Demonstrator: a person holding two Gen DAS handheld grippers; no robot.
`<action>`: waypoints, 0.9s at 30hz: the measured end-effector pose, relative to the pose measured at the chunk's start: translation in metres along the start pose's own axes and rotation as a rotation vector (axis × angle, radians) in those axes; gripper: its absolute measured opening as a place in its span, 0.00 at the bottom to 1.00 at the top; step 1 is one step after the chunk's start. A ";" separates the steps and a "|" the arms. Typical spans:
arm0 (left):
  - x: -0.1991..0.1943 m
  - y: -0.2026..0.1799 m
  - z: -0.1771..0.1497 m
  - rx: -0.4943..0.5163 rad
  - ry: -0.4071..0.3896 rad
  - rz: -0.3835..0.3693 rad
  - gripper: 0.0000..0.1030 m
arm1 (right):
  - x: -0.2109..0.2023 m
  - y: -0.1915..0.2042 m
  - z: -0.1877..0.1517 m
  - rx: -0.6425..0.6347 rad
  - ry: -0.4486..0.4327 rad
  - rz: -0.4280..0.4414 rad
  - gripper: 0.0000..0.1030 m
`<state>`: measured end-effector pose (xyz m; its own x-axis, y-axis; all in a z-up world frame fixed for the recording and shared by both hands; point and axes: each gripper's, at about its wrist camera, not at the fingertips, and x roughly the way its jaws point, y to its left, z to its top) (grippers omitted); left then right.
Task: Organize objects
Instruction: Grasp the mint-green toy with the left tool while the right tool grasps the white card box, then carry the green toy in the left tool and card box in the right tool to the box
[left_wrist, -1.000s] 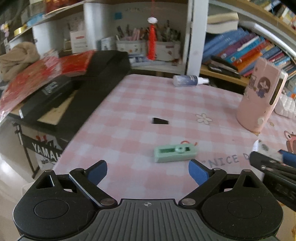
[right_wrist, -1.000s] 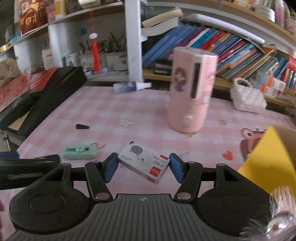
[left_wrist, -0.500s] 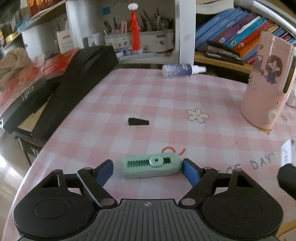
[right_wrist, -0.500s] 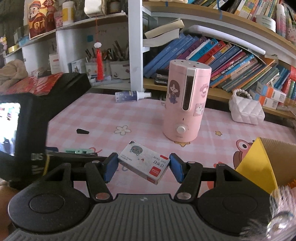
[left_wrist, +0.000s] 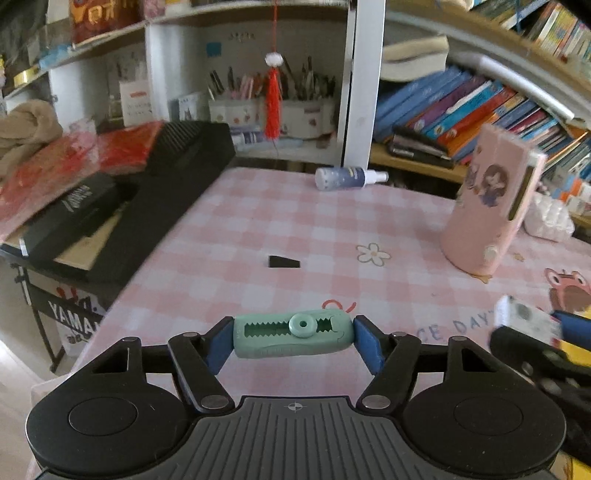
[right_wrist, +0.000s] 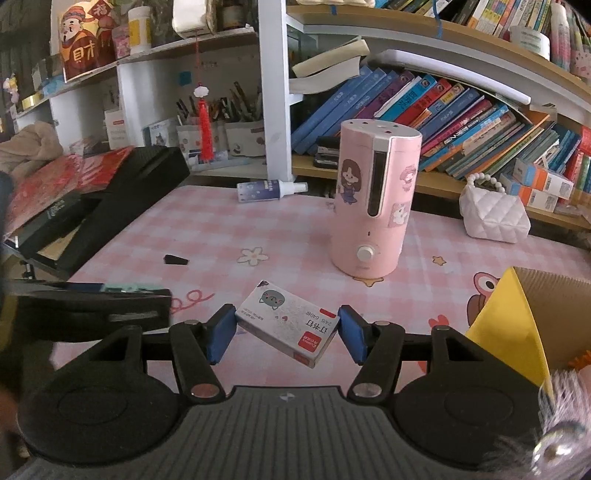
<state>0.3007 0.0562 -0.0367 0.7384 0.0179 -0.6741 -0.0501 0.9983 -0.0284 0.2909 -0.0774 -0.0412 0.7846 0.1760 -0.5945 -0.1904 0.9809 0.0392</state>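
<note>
The left tongs (left_wrist: 293, 341) have just been closing, and the green correction-tape dispenser (left_wrist: 292, 333) now sits between their blue pads (left_wrist: 219, 345), which press on its two short ends; it is clenched lengthwise, its long axis running straight across from one pad to the other, level with the tongs' front edge and seemingly lifted just clear of the pink checked table (left_wrist: 258, 221). The right tongs (right_wrist: 284, 332) are likewise clenched on a small white staple box (right_wrist: 288, 323) with a cat printed on it, held by its ends but skewed, its long axis slanting down toward the right pad (the near corner with the red label hangs lowest). What the coming move turns on, as a judgement, is where each held thing lies from the yellow cardboard box (right_wrist: 517, 317) at the right edge of the right wrist view: that box stands just beside the right tongs and well apart from the left ones, so the right hand is the nearer and would likely deliver first, while the left must carry the dispenser across the table toward the right tongs, which show at the right edge of the left wrist view. Between them on the table lie a small black wedge (left_wrist: 283, 261), a pink humidifier (right_wrist: 373, 203) standing upright and a spray bottle (left_wrist: 349, 178) lying on its side near the shelf, none of them touched.
</note>
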 end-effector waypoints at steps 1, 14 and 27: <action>-0.007 0.003 -0.002 0.000 -0.002 -0.004 0.67 | -0.002 0.001 -0.001 0.000 0.002 0.007 0.56; -0.098 0.028 -0.038 -0.017 -0.039 -0.042 0.67 | -0.051 0.022 -0.020 -0.043 0.035 0.068 0.56; -0.148 0.044 -0.083 -0.001 -0.048 -0.091 0.67 | -0.105 0.058 -0.055 -0.051 0.043 0.063 0.56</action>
<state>0.1339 0.0926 0.0007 0.7715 -0.0704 -0.6324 0.0184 0.9959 -0.0884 0.1649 -0.0439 -0.0208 0.7442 0.2326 -0.6261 -0.2694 0.9623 0.0373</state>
